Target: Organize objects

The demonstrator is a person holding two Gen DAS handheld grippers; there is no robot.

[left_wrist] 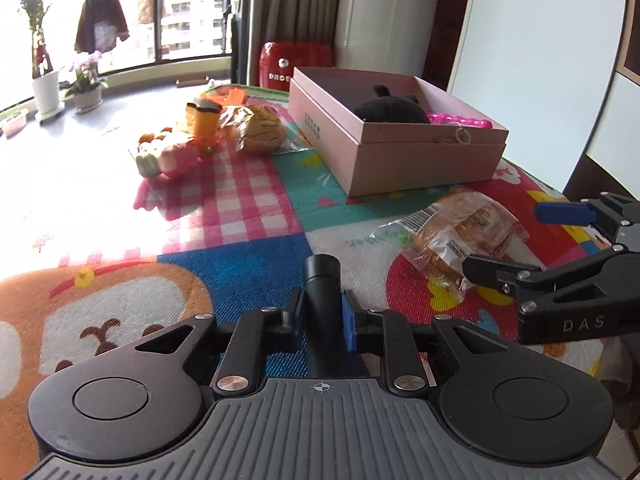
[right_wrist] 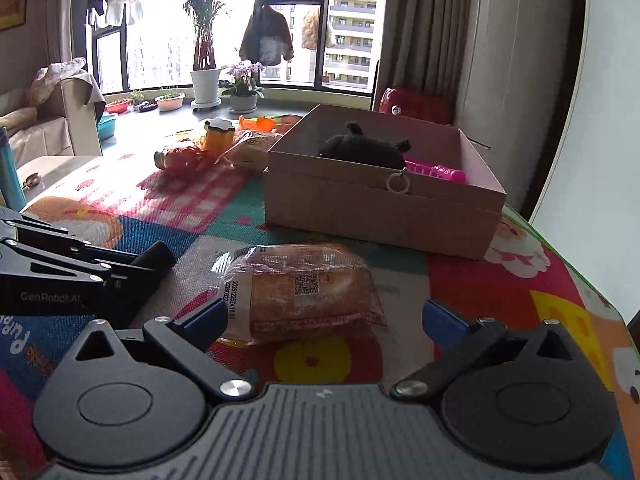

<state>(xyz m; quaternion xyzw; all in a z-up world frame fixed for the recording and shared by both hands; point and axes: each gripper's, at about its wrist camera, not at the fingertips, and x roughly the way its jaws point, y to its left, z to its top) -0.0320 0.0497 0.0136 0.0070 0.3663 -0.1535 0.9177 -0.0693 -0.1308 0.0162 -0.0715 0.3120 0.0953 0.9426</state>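
Black, smooth and cylindrical, a tube (left_wrist: 322, 304) is clamped by the left gripper (left_wrist: 323, 316) at lower centre; a clear-wrapped bread packet (right_wrist: 304, 292) is flanked by the spread-open right gripper (right_wrist: 326, 316).

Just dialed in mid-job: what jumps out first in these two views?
The left gripper is shut on a black tube, low over the colourful play mat. The right gripper is open around a wrapped bread packet lying on the mat. Behind it sits an open pink box already holding a black plush toy and a pink plastic toy.
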